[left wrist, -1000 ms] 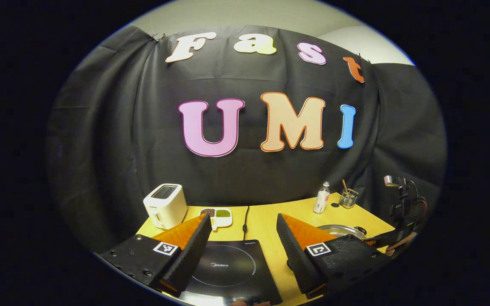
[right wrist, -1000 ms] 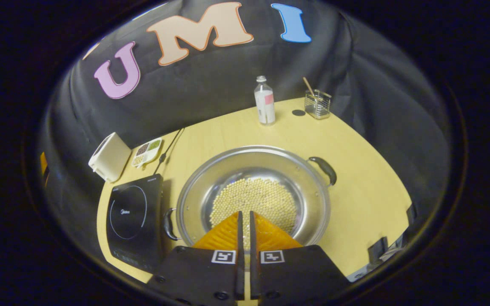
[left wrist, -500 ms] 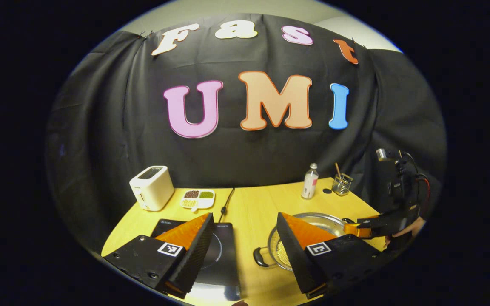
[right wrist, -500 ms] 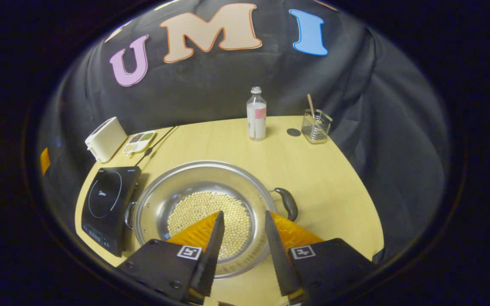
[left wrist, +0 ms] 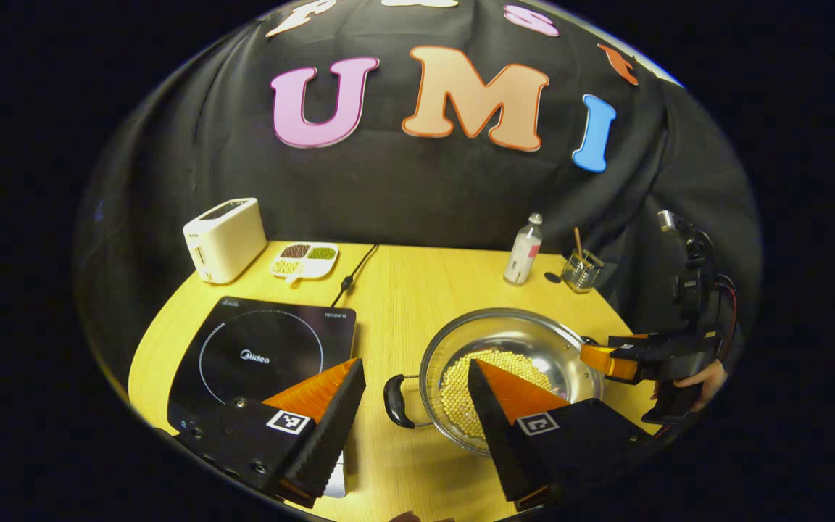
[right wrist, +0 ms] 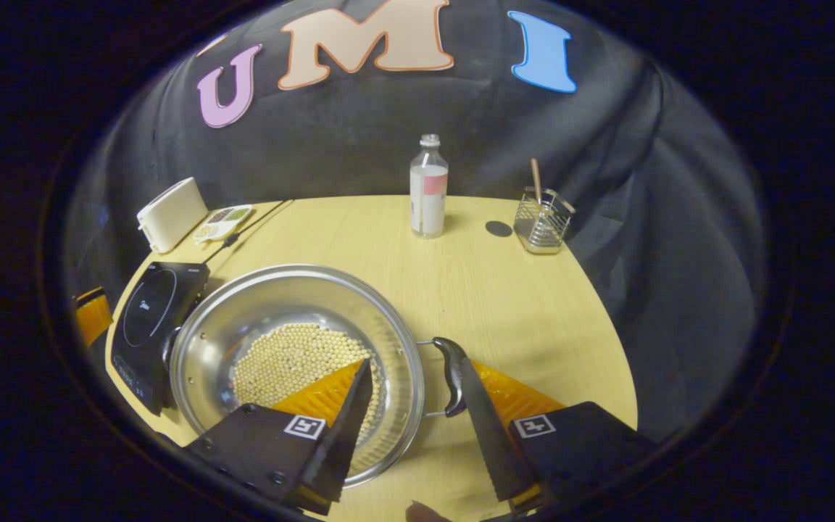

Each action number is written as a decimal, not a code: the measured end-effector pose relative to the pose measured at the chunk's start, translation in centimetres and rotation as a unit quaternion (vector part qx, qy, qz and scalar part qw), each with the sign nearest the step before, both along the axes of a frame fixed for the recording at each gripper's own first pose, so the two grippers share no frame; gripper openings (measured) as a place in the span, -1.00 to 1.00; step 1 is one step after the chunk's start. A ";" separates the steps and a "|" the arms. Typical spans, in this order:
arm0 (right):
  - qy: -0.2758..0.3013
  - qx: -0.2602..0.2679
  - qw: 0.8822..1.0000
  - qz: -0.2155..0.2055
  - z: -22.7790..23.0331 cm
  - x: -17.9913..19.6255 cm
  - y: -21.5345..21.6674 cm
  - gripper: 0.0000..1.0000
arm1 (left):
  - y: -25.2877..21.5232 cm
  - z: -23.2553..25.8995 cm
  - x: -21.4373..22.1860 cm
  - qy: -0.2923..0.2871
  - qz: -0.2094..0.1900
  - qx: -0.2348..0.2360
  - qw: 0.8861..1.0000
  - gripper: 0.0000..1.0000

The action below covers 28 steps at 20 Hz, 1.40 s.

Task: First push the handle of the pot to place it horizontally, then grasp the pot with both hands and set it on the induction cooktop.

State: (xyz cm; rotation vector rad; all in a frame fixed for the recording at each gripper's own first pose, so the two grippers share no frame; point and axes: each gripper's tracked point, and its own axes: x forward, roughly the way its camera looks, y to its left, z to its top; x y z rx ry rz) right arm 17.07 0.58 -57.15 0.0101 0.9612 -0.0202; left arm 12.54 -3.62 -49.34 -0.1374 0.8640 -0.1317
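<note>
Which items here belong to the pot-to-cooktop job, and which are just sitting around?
Job: pot, its handle, induction cooktop, left gripper, right gripper.
Bystanders: toaster, divided dish, bottle, wire holder.

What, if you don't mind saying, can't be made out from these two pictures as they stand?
- Right gripper view: the right gripper covers the near rim of the pot; whether its finger touches the pot handle is unclear.
- Left gripper view: the left gripper hides part of the beans and the cooktop front edge.
- Both views: what fills the small tray is too small to tell.
</note>
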 end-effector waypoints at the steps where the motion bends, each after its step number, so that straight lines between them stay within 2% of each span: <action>1: 0.003 -0.002 1.000 0.001 -0.6 0.2 -0.3 0.53 | 0.1 -1.0 -0.5 0.019 -0.001 -0.001 1.000 0.75; 4: 0.013 -0.002 1.000 0.008 -2.0 0.7 -0.7 0.63 | 0.0 -4.1 -0.7 0.051 0.004 0.005 0.999 0.75; 5: 0.020 0.000 1.000 0.009 -2.6 0.6 -0.7 0.56 | 0.1 -5.2 -0.9 0.068 0.004 0.012 0.998 0.76; 10: 0.042 0.013 0.999 0.006 -4.5 -0.1 -1.4 0.58 | 0.0 -9.2 -1.7 0.118 0.011 0.028 0.993 0.77; 15: 0.059 0.056 0.997 -0.006 -5.5 -0.7 -1.0 0.53 | -0.4 -11.8 -2.4 0.154 0.017 0.010 0.988 0.69; 16: 0.062 0.063 0.996 -0.011 -5.5 -0.7 -0.8 0.56 | -0.4 -12.2 -2.5 0.161 0.022 0.001 0.987 0.62; 17: 0.062 0.068 0.996 -0.011 -5.7 -0.7 -0.8 0.27 | -0.7 -12.3 -2.3 0.161 0.026 -0.008 0.987 0.55; 19: 0.065 0.079 0.995 -0.015 -5.5 -0.8 -0.7 0.29 | -0.6 -12.5 -2.2 0.162 0.020 0.000 0.987 0.45; 20: 0.067 0.090 0.993 -0.023 -5.9 -1.1 -0.7 0.18 | -0.5 -12.7 -2.0 0.162 0.014 0.007 0.987 0.36; 23: 0.074 0.101 0.992 -0.033 -5.8 -1.2 -0.4 -0.09 | -0.6 -12.6 -1.8 0.169 0.017 -0.002 0.985 0.28; 26: 0.077 0.097 0.991 -0.042 -5.7 -1.4 -0.5 -0.14 | -0.5 -12.6 -1.7 0.180 0.016 -0.005 0.983 0.17; 27: 0.079 0.098 0.991 -0.048 -5.3 -1.9 -0.4 -0.05 | -0.4 -12.4 -1.8 0.182 0.014 -0.006 0.983 0.15; 28: 0.081 0.098 0.991 -0.050 -5.2 -2.3 -0.4 -0.14 | -0.3 -12.1 -1.8 0.180 0.012 -0.004 0.984 0.15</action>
